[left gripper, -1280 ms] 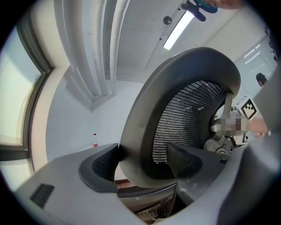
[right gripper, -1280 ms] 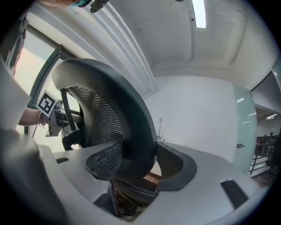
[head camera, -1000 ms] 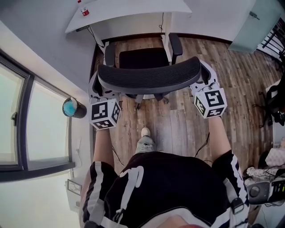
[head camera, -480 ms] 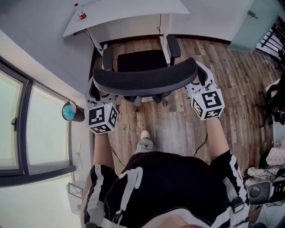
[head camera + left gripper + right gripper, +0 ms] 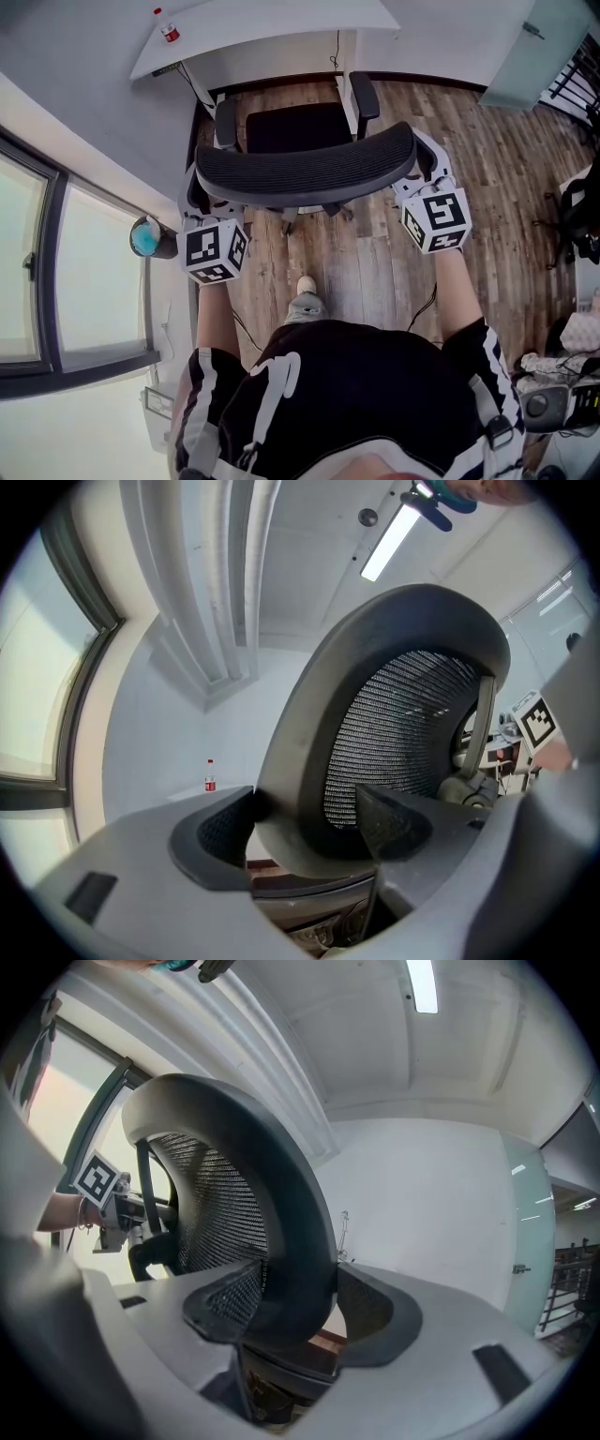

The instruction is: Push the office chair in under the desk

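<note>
Where the person's two forearms end in the head view, the left gripper [image 5: 197,187] and the right gripper [image 5: 424,164] sit at opposite ends of the backrest of a black mesh-backed office chair [image 5: 305,169]. A pale shoe [image 5: 306,279] rests between them on the brown wood-plank floor [image 5: 375,262], just behind the chair. Each gripper view shows its jaws drawn in to the thickness of the backrest's smooth dark-grey rim. The rim fills the gap between the textured pads, so the left gripper clamps the left edge and the right gripper clamps the right edge.

The backrest is a wide, shallow curve with fine black mesh stretched inside the rim and a grey support bar running down behind it. Beyond the backrest come a flat, roughly square black seat [image 5: 300,127] and two dark padded armrests, and parts of the base show on the floor below.

The chair faces a white rectangular desk [image 5: 272,33] and stands just in front of it. The armrest tips reach the desk's white legs, while the seat lies in open view short of the top. At the desk's far left corner stands a small clear bottle with a red label [image 5: 169,26].
</note>
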